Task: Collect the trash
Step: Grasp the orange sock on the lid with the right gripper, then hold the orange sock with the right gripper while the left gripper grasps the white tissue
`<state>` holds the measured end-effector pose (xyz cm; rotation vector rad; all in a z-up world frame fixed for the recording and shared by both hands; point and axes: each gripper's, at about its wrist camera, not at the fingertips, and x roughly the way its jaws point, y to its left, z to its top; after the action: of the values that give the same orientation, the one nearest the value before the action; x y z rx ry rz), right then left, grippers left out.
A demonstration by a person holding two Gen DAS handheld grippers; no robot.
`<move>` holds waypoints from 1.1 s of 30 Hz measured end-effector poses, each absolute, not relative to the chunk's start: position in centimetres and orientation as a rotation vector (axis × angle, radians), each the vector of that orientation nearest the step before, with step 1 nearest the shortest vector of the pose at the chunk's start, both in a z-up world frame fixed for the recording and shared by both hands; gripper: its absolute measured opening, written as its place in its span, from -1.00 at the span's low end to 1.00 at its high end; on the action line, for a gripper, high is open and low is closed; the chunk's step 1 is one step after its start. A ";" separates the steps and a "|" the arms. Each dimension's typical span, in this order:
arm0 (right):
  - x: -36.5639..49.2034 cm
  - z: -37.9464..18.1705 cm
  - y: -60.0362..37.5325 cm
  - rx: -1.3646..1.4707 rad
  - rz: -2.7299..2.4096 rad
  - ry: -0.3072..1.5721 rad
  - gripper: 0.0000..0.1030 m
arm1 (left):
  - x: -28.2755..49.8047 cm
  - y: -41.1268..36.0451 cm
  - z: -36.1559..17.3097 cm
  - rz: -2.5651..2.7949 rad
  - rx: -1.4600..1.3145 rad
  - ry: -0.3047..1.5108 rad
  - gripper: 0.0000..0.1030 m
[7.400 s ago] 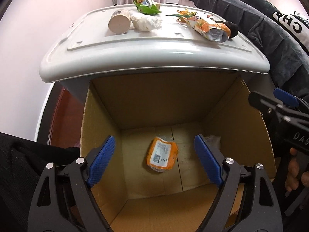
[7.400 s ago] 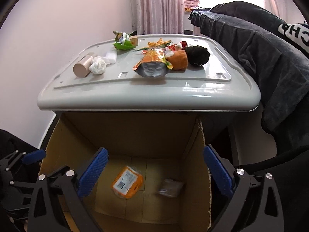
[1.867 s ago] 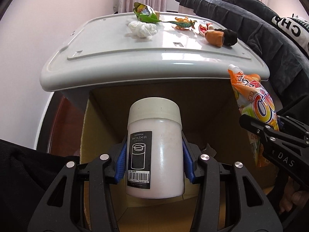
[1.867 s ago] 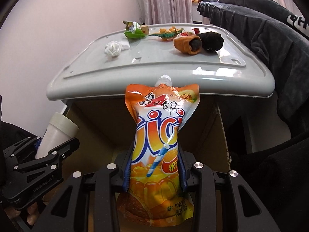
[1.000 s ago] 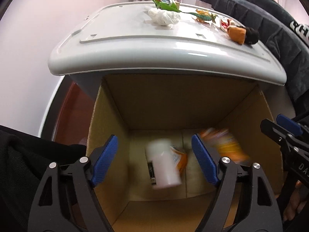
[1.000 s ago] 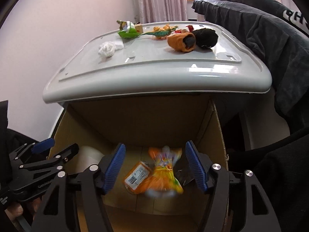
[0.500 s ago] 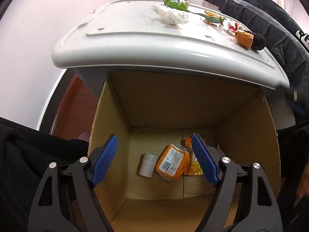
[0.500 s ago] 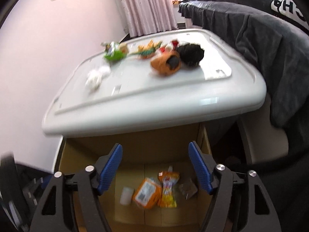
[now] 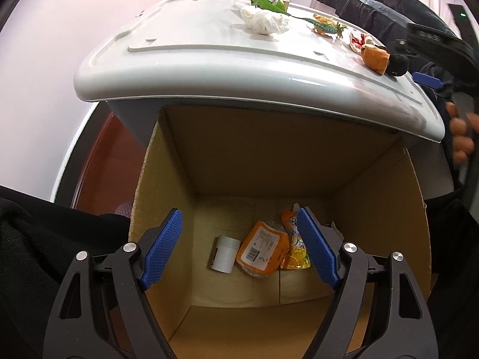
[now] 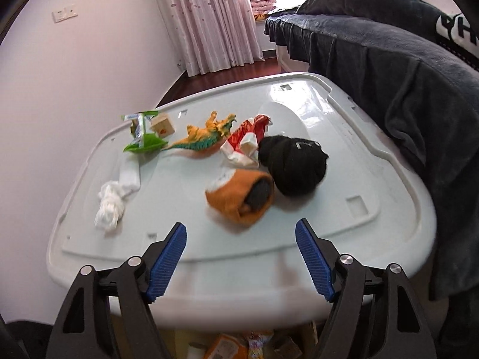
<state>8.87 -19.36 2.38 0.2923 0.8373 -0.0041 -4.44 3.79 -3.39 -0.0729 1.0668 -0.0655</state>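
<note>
A cardboard box (image 9: 374,209) stands under the edge of a grey-white lid (image 9: 209,68). On its floor lie a white cup (image 9: 224,254), an orange packet (image 9: 262,248) and an orange drink pouch (image 9: 293,239). My left gripper (image 9: 239,248) hangs open over the box, nothing between its fingers. My right gripper (image 10: 241,258) is over the lid's near edge, jaws opening and empty. Ahead of it on the lid (image 10: 299,239) lie an orange sock roll (image 10: 239,197), a black sock ball (image 10: 292,167), a crumpled tissue (image 10: 112,200), a red-white wrapper (image 10: 245,140), a green wrapper (image 10: 142,136) and a toy dinosaur (image 10: 206,136).
A small wooden cube (image 10: 163,125) sits near the green wrapper. A bed with a dark blanket (image 10: 389,68) runs along the right. Pink curtains (image 10: 209,21) hang at the back and a pale wall (image 10: 60,74) stands left. A hand (image 9: 461,137) shows at the left view's right edge.
Both grippers dropped their loads: cup and drink pouch now lie in the box. The right gripper has since risen from over the box toward the lid, and its jaws have widened.
</note>
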 end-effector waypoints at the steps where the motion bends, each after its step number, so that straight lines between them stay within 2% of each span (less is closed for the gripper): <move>1: 9.5 2.3 -19.3 0.291 -0.010 0.836 0.45 | -4.5 3.7 -3.3 -0.068 -0.072 1.064 0.49; 10: 13.9 0.6 -18.2 0.271 -0.085 0.851 0.55 | -5.1 3.5 -2.9 -0.085 -0.047 1.039 0.49; 18: 16.7 -1.3 -17.1 0.227 -0.152 0.885 0.56 | -5.0 4.6 -3.2 -0.062 -0.078 1.055 0.49; 21: 16.9 -1.4 -16.5 0.181 -0.190 0.884 0.42 | -4.9 4.8 -3.3 -0.058 -0.084 1.057 0.49; 29: 15.7 -1.7 -16.1 0.120 -0.209 0.844 -0.19 | -4.7 4.9 -3.4 -0.051 -0.088 1.063 0.49; 33: 15.1 -1.8 -16.0 0.110 -0.210 0.820 -0.25 | -4.7 5.0 -3.6 -0.042 -0.084 1.066 0.49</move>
<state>15.11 -15.96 -1.75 0.1102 0.8201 -0.2103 -4.71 4.97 -3.60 -0.0837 1.0661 -0.0420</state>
